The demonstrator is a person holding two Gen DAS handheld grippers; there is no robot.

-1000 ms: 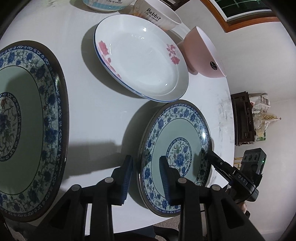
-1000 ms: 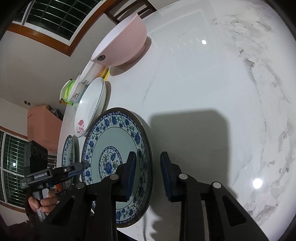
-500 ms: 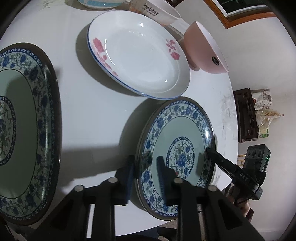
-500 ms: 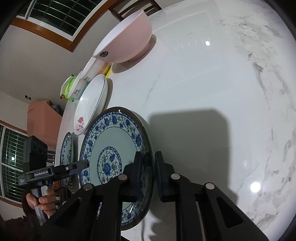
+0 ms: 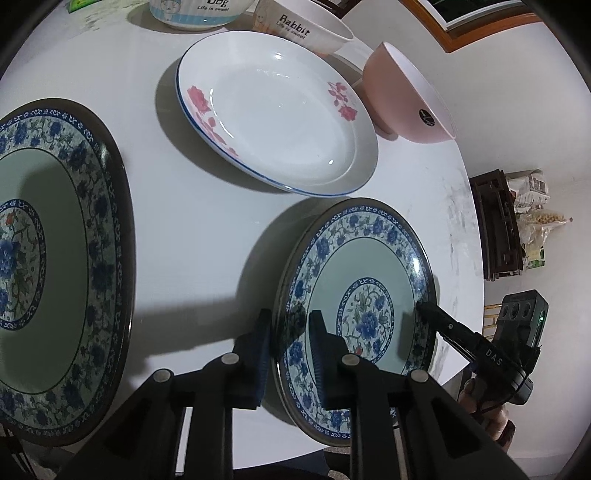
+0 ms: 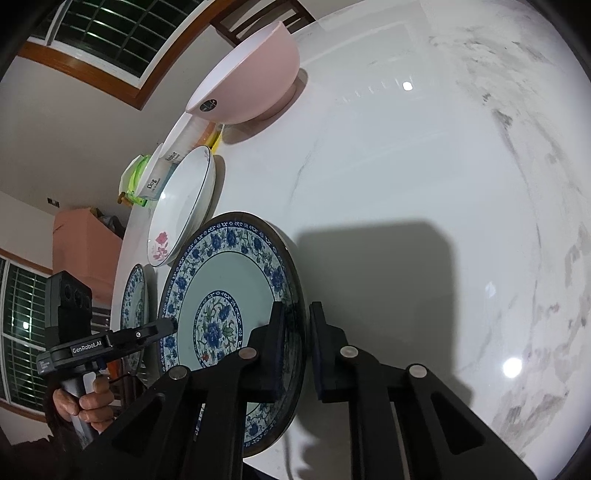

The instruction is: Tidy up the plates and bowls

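Observation:
A small blue floral plate (image 5: 369, 258) (image 6: 229, 280) lies near the round white table's (image 5: 203, 229) front edge. My left gripper (image 5: 290, 332) straddles its left rim. Its jaws are closing, with the rim between them and a sliver of plate still showing beside the inner finger (image 5: 317, 332). My right gripper (image 6: 297, 325) is shut on the opposite rim, and its tip (image 5: 424, 306) shows in the left wrist view. A larger plate of the same pattern (image 5: 55, 258) sits to the left.
Behind the small plate lie a white plate with pink roses (image 5: 277, 110) and a pink bowl (image 5: 406, 103). Further back stand a "Rabbit" bowl (image 5: 303, 29) and a "Dog" bowl (image 5: 199, 14). A hand (image 6: 92, 402) holds the left gripper's handle. The marble tabletop (image 6: 406, 166) spreads to the right.
Both pairs of jaws have narrowed around the small plate's rims. The right pair has clamped its rim. Neither hand has shifted.

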